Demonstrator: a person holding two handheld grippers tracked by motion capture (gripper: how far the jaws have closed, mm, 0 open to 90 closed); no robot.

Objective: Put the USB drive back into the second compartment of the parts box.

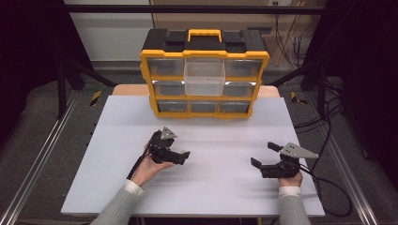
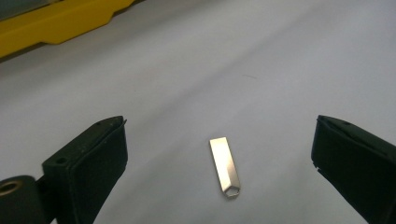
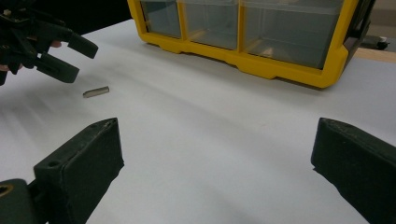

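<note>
My left claw (image 1: 184, 156) hangs low over the white surface (image 1: 112, 187), its jaws spread wide and holding nothing, and I judge that I have it there to close on the small metal strip (image 2: 224, 166) that lies flat between them. In the left gripper view the strip lies nearer the middle than either jaw, apart from both, its cut-out end toward me; from above it is too small to find, hidden at the claw's tip. In the right gripper view the same strip lies just beyond the left claw's jaws, bare surface all round it. Farther back stands the yellow drawer cabinet (image 1: 204, 112), its clear middle drawer (image 1: 204, 77) pulled well out, presumably so that the strip can be dropped in; that is my guess. What the other drawers hold I cannot make out through their cloudy fronts. My right claw (image 1: 262, 155) rests near the surface's right side, well apart from the strip, jaws also wide and empty, as if waiting. Its cable runs off the surface edge, and the cabinet's top is cut off in the right gripper view.
</note>
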